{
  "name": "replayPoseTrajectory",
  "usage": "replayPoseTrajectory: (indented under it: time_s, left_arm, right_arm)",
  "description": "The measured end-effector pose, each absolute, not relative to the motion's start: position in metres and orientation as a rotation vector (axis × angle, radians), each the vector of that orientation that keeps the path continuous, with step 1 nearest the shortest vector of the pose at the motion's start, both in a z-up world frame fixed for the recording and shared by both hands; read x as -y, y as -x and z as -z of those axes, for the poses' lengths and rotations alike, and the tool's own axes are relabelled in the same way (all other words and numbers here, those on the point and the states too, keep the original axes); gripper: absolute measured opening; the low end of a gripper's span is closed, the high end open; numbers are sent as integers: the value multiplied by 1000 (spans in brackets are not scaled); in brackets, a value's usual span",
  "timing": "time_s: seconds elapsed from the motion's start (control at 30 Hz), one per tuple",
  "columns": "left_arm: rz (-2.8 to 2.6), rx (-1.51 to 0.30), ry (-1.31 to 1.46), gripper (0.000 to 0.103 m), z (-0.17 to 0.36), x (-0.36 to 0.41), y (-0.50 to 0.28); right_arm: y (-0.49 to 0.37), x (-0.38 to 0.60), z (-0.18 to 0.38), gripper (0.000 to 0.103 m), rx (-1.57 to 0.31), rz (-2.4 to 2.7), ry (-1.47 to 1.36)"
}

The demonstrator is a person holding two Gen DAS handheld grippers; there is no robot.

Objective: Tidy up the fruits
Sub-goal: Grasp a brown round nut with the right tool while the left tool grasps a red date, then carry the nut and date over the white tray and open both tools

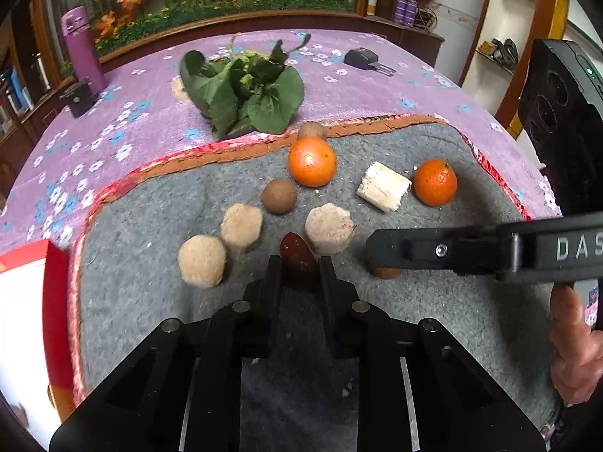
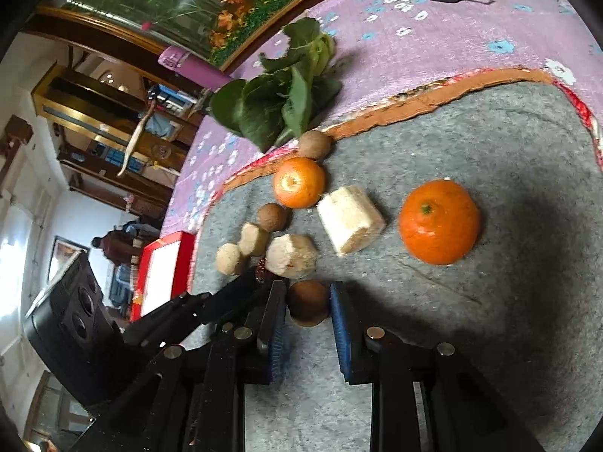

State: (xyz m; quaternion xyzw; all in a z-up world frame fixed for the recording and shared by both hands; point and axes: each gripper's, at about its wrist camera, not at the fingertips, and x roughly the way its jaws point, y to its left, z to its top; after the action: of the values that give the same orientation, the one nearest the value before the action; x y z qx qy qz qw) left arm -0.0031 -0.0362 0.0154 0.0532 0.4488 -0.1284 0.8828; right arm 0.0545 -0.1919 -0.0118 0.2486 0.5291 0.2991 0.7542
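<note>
On the grey felt mat (image 1: 150, 226), my left gripper (image 1: 301, 267) is shut on a dark red date (image 1: 297, 256), which lies between its black fingers. My right gripper (image 2: 307, 303) is shut on a small brown round fruit (image 2: 307, 302), with a blue pad against each side. In the left wrist view the right gripper (image 1: 377, 254) reaches in from the right, and that brown fruit (image 1: 388, 273) peeks out beneath it. Around them lie two oranges (image 1: 312, 161) (image 1: 435, 182), a white chunk (image 1: 383, 191), three pale peeled rounds (image 1: 329, 228) and two more brown fruits (image 1: 279, 196).
Leafy greens (image 1: 245, 90) lie on the purple flowered cloth beyond the mat. A purple bottle (image 1: 81, 49) and two small black devices (image 1: 367, 59) (image 1: 78, 100) stand farther back. A red and white box (image 1: 22, 301) sits at the mat's left edge. A hand (image 1: 573, 339) holds the right gripper.
</note>
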Motion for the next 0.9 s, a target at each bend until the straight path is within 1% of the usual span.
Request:
replayPoseTrajectory:
  time_s: [0.2,0.37,0.63,0.9]
  left_arm:
    - [235,-854,-102,18,-34,22,38]
    - [202,-788,-98,18,-52,5,82]
    - [99,-749,-32,18,-59,-40,147]
    - [35,-691,-1,18,-70,-71,184]
  right_arm:
    - [-53,193,6,23,-1108,-699,-563]
    - [-53,191,5,23,-1092,-687,-551]
    - [-50,181,4,23,-1063,-656,-468]
    - [-45,178,3,23,-983,-599,-409]
